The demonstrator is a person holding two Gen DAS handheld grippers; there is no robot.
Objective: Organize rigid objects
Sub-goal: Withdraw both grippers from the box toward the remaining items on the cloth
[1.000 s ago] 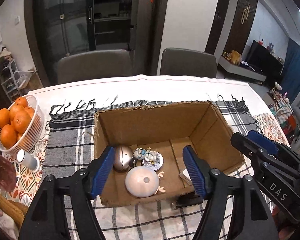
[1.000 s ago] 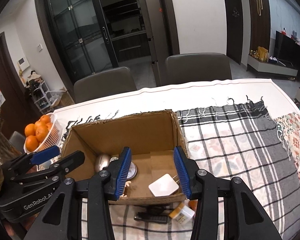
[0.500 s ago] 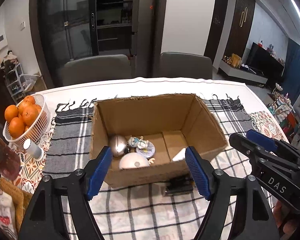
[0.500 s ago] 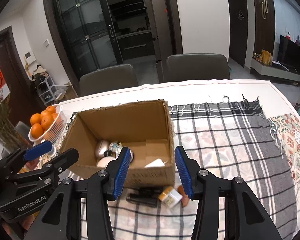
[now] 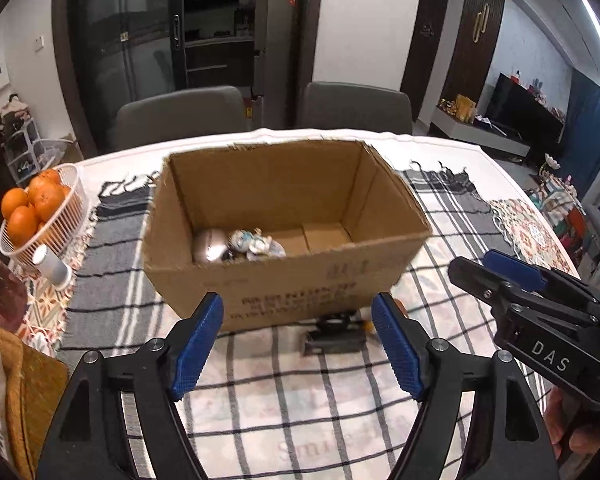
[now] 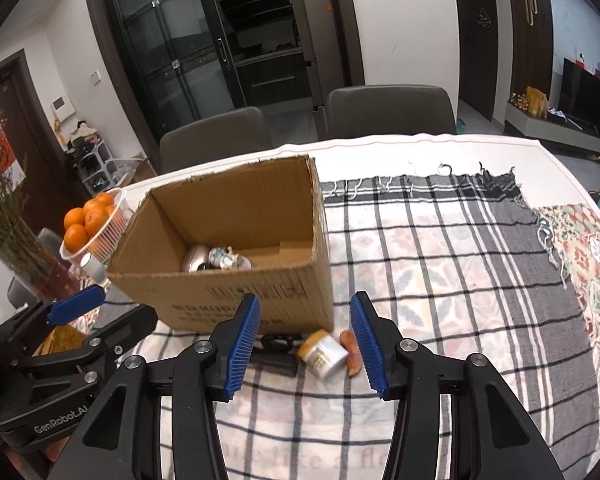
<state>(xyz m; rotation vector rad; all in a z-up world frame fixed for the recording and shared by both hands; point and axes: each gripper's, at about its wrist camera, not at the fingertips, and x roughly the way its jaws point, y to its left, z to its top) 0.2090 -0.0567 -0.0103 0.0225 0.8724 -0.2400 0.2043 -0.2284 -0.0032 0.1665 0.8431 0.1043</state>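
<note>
White-topped table (image 6: 500, 148) carries a black-and-white plaid fringed cloth (image 6: 440, 240) (image 5: 112, 288), with a floral patterned mat (image 6: 588, 248) at its right end.

Open brown cardboard box (image 5: 288, 236) (image 6: 236, 256) sits on the cloth, flaps up, black print on its near wall – too blurred to read. Inside, at the left of the floor: a shiny silver rounded object (image 5: 208, 244) (image 6: 195, 258) touching a small white-and-blue figurine (image 5: 256, 244) (image 6: 226, 258); anything nearer is hidden by the box wall.

Left hand-held gripper (image 5: 296, 344), black frame with blue ribbed pads, spread wide and holding nothing, hovers over the cloth just in front of the box. In the right wrist view its body reads "GenRobot.AI". Right hand-held gripper (image 6: 306, 350), same build, also spread and empty, low over the cloth at the box's near right corner; the left wrist view shows "DAS" on its side (image 5: 496, 268).

White wire basket of oranges (image 5: 40, 208) (image 6: 94, 220) stands left of the box, a small white cylinder (image 5: 52, 266) lying beside it. Glass vase of dried stems (image 6: 16, 236) at far left.

Loose on the cloth just in front of the box – a black flat device (image 5: 334, 338) (image 6: 278, 350), a small white jar with tan lid (image 6: 323, 354) lying on its side, label unreadable, and a small orange-brown piece (image 6: 350, 354) touching the jar. Jar and piece lie between the right gripper's fingertips in view.
</note>
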